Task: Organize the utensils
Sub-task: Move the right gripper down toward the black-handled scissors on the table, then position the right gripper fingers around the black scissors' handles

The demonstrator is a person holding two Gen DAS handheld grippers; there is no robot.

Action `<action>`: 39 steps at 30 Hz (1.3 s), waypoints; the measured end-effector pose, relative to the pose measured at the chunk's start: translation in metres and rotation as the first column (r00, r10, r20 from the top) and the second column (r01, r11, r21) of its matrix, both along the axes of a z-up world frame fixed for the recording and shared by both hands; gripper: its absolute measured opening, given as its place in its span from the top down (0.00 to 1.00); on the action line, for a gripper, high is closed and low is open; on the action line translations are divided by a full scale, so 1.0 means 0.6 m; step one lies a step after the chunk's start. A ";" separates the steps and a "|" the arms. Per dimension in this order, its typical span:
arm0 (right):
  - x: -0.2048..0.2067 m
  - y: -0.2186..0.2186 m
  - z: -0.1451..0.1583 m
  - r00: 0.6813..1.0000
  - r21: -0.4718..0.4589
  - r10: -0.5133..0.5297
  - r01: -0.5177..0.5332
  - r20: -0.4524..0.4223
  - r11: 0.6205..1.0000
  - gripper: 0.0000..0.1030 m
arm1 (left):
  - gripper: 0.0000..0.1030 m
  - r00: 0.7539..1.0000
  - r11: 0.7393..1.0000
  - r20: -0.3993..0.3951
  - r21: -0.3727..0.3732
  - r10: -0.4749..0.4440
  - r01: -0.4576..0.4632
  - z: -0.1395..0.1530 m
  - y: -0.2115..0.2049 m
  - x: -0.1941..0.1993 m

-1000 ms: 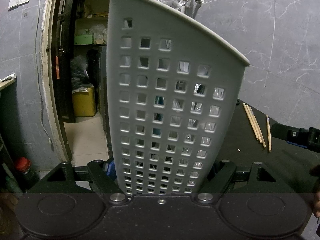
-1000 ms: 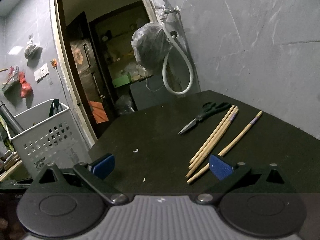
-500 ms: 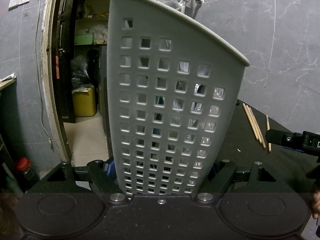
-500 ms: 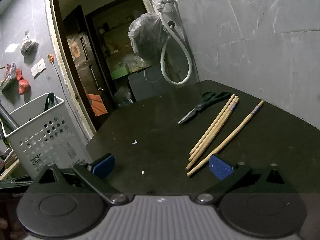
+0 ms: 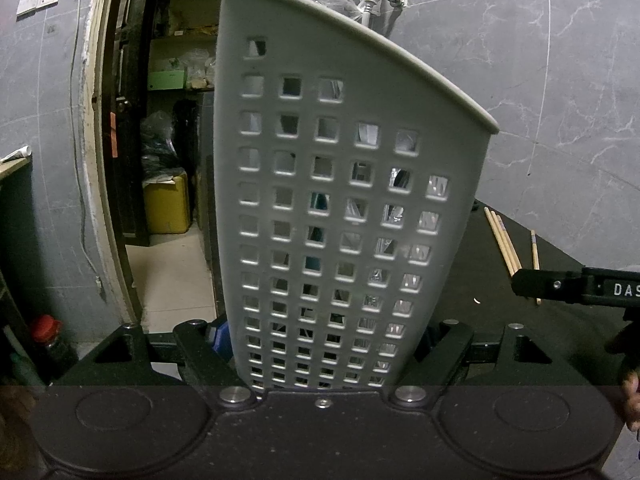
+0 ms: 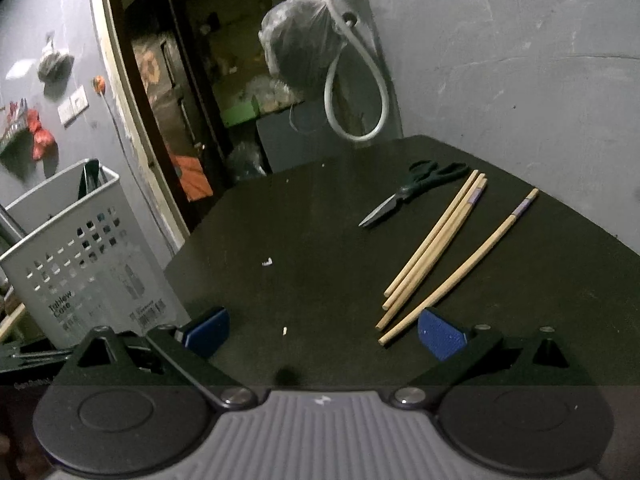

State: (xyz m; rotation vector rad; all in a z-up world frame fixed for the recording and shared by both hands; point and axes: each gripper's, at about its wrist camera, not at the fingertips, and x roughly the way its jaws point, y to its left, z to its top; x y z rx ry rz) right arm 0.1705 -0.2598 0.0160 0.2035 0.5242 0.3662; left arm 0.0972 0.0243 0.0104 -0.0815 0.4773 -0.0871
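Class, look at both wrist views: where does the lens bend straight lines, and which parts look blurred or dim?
Left wrist view: the basket fills the frame, its rim bowed by the fisheye, holes sharp. Right wrist view: the door frame curves, the hanging bag looks soft and blurred, and the chopsticks show clearly on the dim table.

We see a grey perforated utensil caddy standing upright at the bench's left edge. Four wooden chopsticks lie flat — three bunched, one apart — beside closed green-handled scissors.
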 end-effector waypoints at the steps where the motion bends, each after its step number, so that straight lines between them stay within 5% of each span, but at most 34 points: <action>1: 0.002 0.002 0.002 1.000 -0.010 0.003 -0.003 -0.003 1.000 0.00 | 0.21 1.000 1.000 0.000 -0.001 -0.002 0.002 0.000 0.000 0.000; 10: 0.070 0.038 0.052 1.000 -0.216 -0.027 0.029 0.015 0.976 0.00 | 0.21 1.000 1.000 -0.002 -0.002 -0.007 0.007 0.000 0.005 0.004; 20: 0.254 0.055 0.080 0.993 -0.364 -0.098 0.068 -0.064 0.929 0.00 | 0.21 1.000 1.000 -0.007 0.015 -0.006 0.006 0.001 -0.003 0.007; 25: 0.344 0.044 0.078 0.975 -0.318 -0.140 0.080 -0.171 0.945 0.00 | 0.21 1.000 1.000 -0.009 0.019 -0.006 0.007 0.001 -0.007 0.007; 39: 0.459 0.039 0.040 0.965 -0.360 -0.173 0.093 -0.196 0.928 0.00 | 0.20 1.000 1.000 -0.015 0.019 -0.007 0.007 0.002 -0.007 0.011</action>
